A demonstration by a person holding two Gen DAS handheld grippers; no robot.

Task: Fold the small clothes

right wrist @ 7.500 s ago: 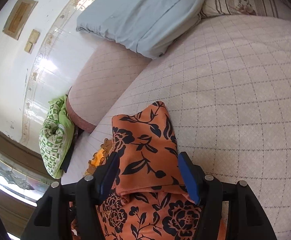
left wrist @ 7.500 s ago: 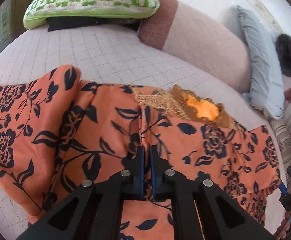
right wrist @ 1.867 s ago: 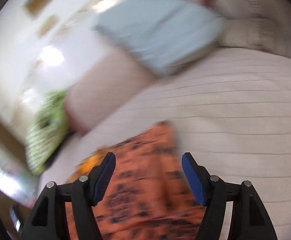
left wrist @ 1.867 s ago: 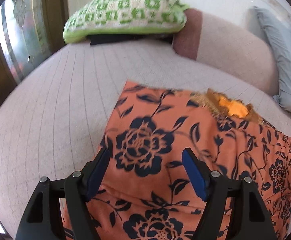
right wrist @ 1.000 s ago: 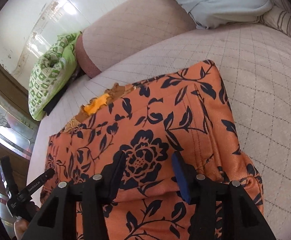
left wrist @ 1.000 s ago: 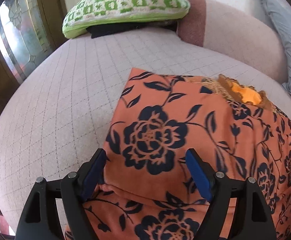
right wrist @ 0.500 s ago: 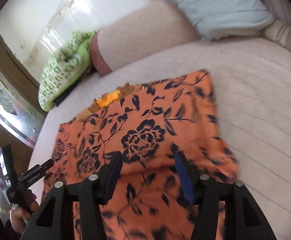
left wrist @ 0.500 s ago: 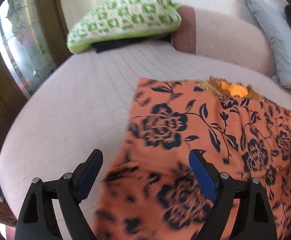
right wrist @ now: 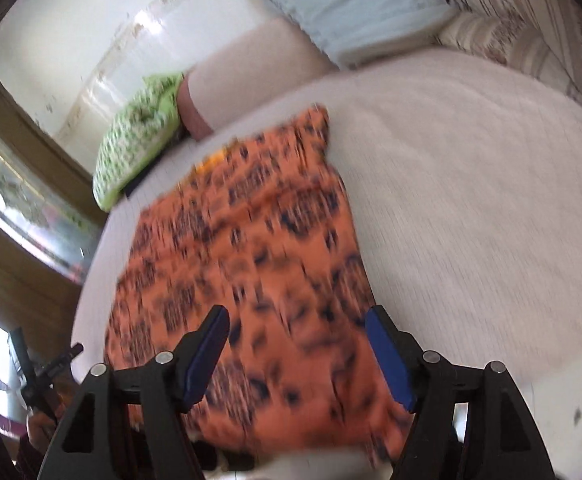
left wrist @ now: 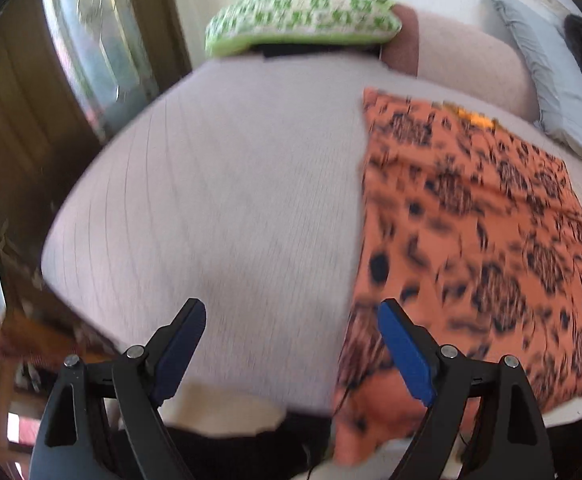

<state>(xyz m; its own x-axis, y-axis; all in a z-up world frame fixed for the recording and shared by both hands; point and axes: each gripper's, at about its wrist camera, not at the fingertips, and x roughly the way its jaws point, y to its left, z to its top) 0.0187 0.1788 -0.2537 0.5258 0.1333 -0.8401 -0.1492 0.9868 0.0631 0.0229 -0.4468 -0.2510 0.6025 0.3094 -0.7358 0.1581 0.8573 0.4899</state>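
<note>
One orange floral garment [left wrist: 471,216] flat on one bed [left wrist: 231,200]

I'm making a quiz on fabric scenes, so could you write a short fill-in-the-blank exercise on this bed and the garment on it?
1. The floral garment is ____ with dark flowers.
2. Both the left gripper and the right gripper have their jaws ____.
3. The crocheted pillow at the far end of the bed is white and ____.
4. The gripper pads are ____ in colour.

Missing words: orange; open; green; blue
</note>
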